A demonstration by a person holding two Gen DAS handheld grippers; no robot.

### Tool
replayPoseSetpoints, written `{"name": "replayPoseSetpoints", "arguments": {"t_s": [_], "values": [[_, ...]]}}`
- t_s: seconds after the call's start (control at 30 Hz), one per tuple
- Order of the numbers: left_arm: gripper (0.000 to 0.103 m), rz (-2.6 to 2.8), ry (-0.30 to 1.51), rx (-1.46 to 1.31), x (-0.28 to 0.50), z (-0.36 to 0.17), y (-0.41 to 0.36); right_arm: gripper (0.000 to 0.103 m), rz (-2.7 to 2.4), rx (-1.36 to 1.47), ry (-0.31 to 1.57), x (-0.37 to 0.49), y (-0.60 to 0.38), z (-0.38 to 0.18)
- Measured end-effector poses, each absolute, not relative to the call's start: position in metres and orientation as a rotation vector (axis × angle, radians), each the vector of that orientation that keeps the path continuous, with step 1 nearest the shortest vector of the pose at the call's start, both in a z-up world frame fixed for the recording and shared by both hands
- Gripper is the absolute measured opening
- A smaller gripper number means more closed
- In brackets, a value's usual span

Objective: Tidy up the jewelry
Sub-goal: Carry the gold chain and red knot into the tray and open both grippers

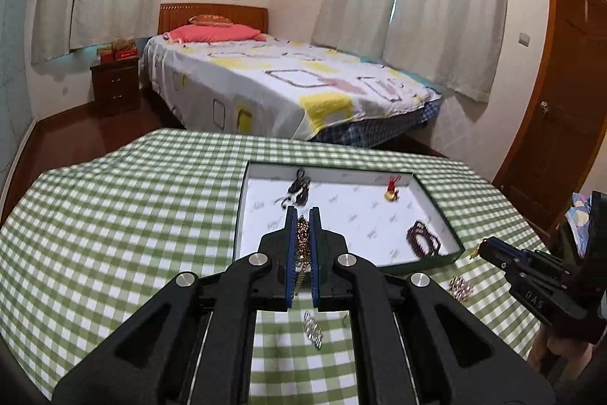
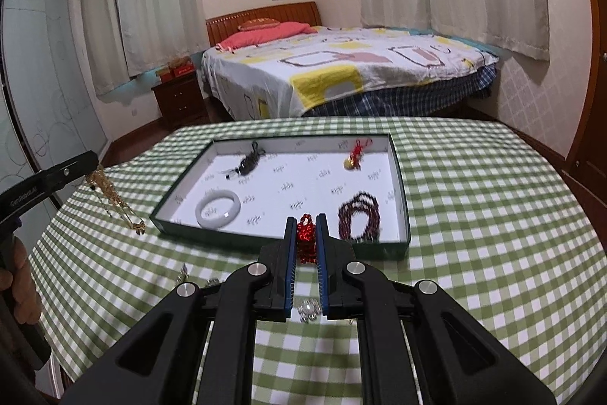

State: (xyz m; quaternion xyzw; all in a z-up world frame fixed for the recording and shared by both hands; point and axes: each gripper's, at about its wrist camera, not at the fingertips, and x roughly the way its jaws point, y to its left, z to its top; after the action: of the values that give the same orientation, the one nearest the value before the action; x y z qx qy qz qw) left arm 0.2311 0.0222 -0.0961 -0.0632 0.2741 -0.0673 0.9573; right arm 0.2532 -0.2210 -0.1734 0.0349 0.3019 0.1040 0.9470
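Nearby, left tool [image 1: 303, 215] clamped on gold chain [image 1: 302, 234], right tool [image 2: 305, 221] on red beads [image 2: 305, 234], loose silver trinket [image 2: 308, 311] beneath

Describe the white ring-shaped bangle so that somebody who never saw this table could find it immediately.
Start at the green-and-white checked tablecloth, then find the shallow dark green box with a white printed lining lying on it. The smooth white ring-shaped bangle lies flat in the box's near left corner. It is the only plain solid hoop there; the dark red beaded bracelet near the right wall is made of many small beads.
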Motion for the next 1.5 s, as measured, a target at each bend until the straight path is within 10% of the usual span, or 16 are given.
{"name": "replayPoseSetpoints", "arguments": {"t_s": [0.67, 1.5], "values": [[0.006, -0.182, 0.382, -0.061, 0.315, -0.050, -0.003, 0.011, 0.226, 0.042, 0.422, 0.329, -0.215, -0.115], [0.006, -0.170, 0.739, -0.043, 0.458, -0.187, -0.039, 0.011, 0.240, 0.044, 0.727, 0.465, -0.186, -0.219]]}}
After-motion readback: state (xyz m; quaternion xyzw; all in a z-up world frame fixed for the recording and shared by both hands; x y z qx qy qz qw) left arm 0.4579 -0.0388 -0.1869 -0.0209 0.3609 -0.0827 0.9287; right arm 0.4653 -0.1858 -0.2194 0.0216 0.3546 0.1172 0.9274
